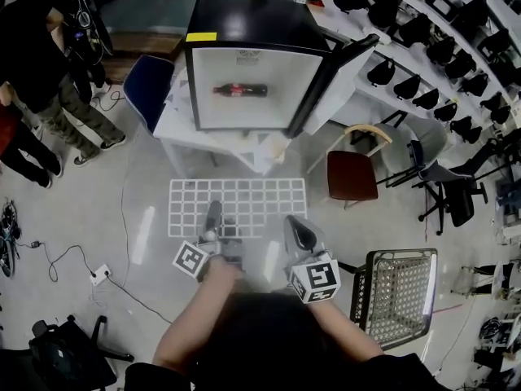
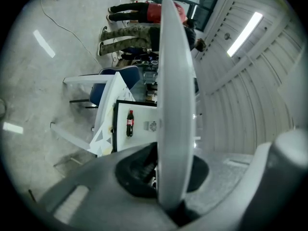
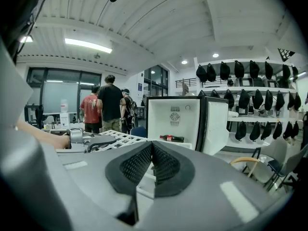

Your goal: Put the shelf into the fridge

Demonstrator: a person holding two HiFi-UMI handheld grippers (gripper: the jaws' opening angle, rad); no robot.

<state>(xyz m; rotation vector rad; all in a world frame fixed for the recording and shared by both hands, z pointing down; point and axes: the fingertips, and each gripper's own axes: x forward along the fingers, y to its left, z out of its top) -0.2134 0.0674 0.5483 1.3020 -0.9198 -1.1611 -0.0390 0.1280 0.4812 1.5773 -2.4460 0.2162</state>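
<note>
I carry a white wire shelf (image 1: 238,206) flat in front of me, short of the fridge. My left gripper (image 1: 213,216) is shut on its near edge; in the left gripper view the shelf (image 2: 175,95) runs edge-on between the jaws of that gripper (image 2: 173,177). At the shelf's near right corner my right gripper (image 1: 298,226) is shut on it, pads meeting over the white wire (image 3: 122,138) in the right gripper view (image 3: 152,147). The black fridge (image 1: 244,23) stands on a white table with its door (image 1: 340,78) swung open to the right. A cola bottle (image 1: 241,90) lies inside.
People stand at the far left (image 1: 37,63). A blue chair (image 1: 146,84) is left of the fridge and a brown-seated chair (image 1: 352,175) to its right. A wire basket (image 1: 395,296) sits by my right arm. Racks of black helmets (image 1: 423,47) line the right side; cables (image 1: 73,255) lie on the floor.
</note>
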